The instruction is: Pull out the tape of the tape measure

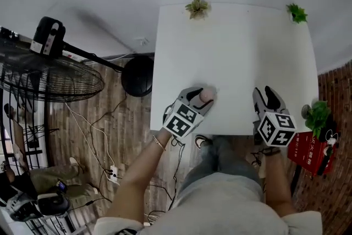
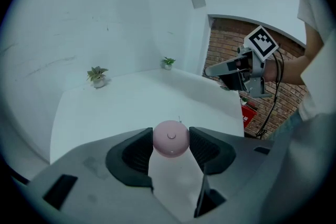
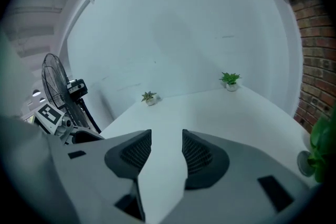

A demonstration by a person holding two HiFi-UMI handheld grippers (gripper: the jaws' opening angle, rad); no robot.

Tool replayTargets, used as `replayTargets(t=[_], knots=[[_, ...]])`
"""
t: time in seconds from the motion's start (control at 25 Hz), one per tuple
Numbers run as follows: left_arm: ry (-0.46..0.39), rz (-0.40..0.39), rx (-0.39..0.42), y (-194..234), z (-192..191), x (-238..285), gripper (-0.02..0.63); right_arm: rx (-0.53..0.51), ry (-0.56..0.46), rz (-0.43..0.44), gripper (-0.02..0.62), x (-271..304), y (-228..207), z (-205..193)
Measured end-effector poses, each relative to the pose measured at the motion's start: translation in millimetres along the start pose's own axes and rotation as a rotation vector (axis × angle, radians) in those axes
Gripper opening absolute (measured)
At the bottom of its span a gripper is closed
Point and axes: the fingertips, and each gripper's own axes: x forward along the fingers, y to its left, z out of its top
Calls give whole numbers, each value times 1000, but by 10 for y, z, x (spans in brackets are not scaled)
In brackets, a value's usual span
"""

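Left gripper view shows the left gripper [image 2: 170, 140] clamping the pink tape measure [image 2: 170, 134], so the right gripper [image 3: 167, 147], jaws parted and empty, should pinch its tab [image 2: 179, 120] and pull straight.

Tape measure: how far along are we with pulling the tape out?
Done: the left gripper is shut on the pink tape measure. In hand: the right gripper, jaws apart and empty, hangs off to its side. Left: grip the tape's end and pull; no tape is drawn out yet.
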Motion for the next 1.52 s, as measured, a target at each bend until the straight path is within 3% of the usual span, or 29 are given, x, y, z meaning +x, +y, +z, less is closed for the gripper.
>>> replayTargets(t=[0.24, 0.48, 0.72, 0.88, 1.08, 1.36, 1.52], knots=[[-59, -63, 44, -93, 313, -274, 216, -28, -19, 81, 172, 7, 136, 225], [-84, -17, 85, 6, 544, -619, 216, -72, -45, 200, 161, 83, 386, 470], [-112, 51, 92, 184, 698, -986, 216, -151, -110, 492, 153, 63, 1017, 764], [-111, 43, 113, 143, 831, -1160, 216, -330, -107, 708, 150, -34, 1487, 823], [-87, 33, 130, 64, 788, -1216, 216, -472, -41, 893, 144, -160, 1876, 653], [-101, -71, 129, -109, 807, -1317, 216, -584, 84, 1058, 112, -283, 2157, 355], [-92, -65, 150, -115, 825, -1370, 216, -597, 103, 1105, 68, -334, 2244, 328]])
